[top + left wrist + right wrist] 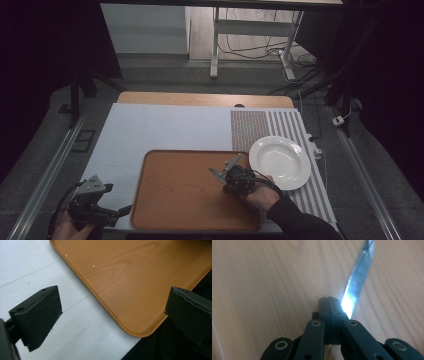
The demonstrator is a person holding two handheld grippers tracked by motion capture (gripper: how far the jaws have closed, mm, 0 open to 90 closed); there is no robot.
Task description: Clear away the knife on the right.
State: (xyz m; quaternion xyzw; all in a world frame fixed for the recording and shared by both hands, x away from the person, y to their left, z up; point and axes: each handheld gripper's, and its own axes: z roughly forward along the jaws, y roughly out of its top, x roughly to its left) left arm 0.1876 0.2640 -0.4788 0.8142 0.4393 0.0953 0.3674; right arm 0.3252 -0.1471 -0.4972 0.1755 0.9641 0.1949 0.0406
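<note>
Inventory on the table (150, 125): one wooden tray (175, 195), one white plate (280, 161), one striped mat (265, 127), one knife (359, 277). Right gripper (331, 305) holds its jaws closed on the knife over the tray, blade projecting past the jaws. Left gripper (110, 315) stands wide and empty at the tray's near left corner. No readable writing or brand marks are visible.
</note>
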